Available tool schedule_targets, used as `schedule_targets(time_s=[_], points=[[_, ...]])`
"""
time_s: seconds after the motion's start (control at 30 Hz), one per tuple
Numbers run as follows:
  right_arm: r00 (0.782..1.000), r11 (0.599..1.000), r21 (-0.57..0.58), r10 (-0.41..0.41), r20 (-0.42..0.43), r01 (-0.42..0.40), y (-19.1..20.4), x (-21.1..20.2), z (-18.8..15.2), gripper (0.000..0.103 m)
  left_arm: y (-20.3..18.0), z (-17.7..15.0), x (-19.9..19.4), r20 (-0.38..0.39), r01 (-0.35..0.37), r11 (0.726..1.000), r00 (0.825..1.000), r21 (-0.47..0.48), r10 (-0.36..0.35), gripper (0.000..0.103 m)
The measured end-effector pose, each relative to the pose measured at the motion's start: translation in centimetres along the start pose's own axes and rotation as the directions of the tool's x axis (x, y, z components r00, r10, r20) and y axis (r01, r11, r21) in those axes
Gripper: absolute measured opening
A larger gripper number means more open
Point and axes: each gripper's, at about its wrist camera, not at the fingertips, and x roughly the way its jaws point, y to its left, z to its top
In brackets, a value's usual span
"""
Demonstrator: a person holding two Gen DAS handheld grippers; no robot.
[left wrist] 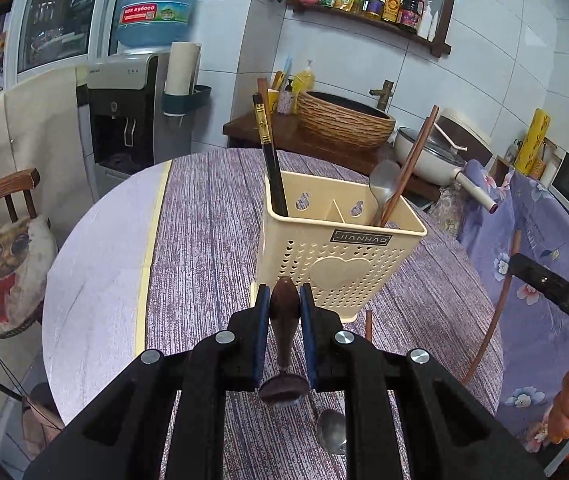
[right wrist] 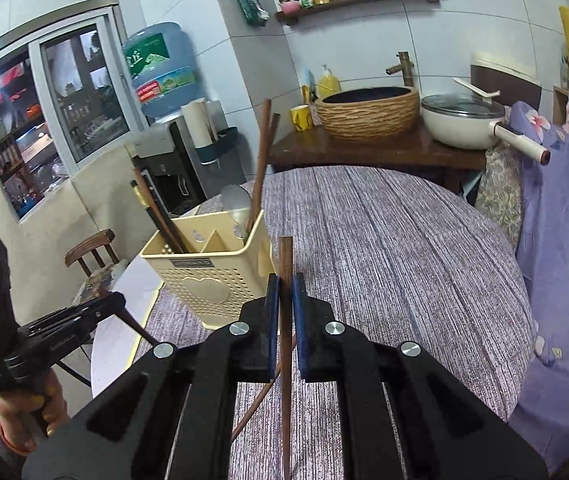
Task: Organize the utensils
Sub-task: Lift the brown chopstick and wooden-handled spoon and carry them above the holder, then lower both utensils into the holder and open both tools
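Both tongs are carrying utensils toward the cream holder [left wrist: 336,240], standing mid-table. The left gripper [left wrist: 284,312] is clamping a dark wooden spoon [left wrist: 283,320]; the right gripper [right wrist: 284,300] is clamping a brown chopstick [right wrist: 285,320]. Next, judged: lowering each into a compartment, then collecting the metal spoon [left wrist: 330,432] lying near.

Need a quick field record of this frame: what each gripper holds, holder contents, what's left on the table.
left gripper: shut on wooden spoon, bowl end toward the camera
right gripper: shut on brown chopstick
holder: cream, upright on table, divided
holder left compartment: dark chopsticks
holder right compartment: metal spoon, brown chopsticks
loose on table: second metal spoon, another chopstick
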Motion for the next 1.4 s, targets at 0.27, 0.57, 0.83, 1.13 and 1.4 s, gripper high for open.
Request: schedule_targets(time_s=[0.27, 0.57, 0.83, 1.13, 1.4], points=[[0.999, 0.999, -0.019, 0.032, 0.013, -0.032, 0.1, -1.8, 0.4, 0.008, -0.1, 0.2, -0.9, 0.014, 0.004, 1.0, 1.0, 0.002, -0.005, 0.016], [0.997, 0.996, -0.056, 0.069, 0.031, -0.067, 1.1, -3.5, 1.8, 0.008, 0.5, 1.8, -2.3, 0.029, 0.043, 0.999, 0.999, -0.011, -0.043, 0.016], [0.99, 0.989, -0.111, 0.107, 0.087, -0.097, 3.5, -6.0, 6.1, 0.008, -0.2, 6.1, -5.7, 0.111, 0.091, 0.996, 0.99, -0.007, -0.089, 0.016], [0.969, 0.988, -0.125, 0.119, 0.215, -0.093, 7.0, -7.8, 14.1, 0.008, -1.5, 12.8, -6.9, 0.224, 0.064, 0.997, 0.973, -0.035, -0.054, 0.016], [0.971, 0.993, -0.112, 0.048, 0.233, -0.023, 8.0, -3.4, 16.2, 0.008, -2.4, 13.2, -2.8, 0.234, 0.001, 1.0, 0.972, -0.023, 0.004, 0.016]])
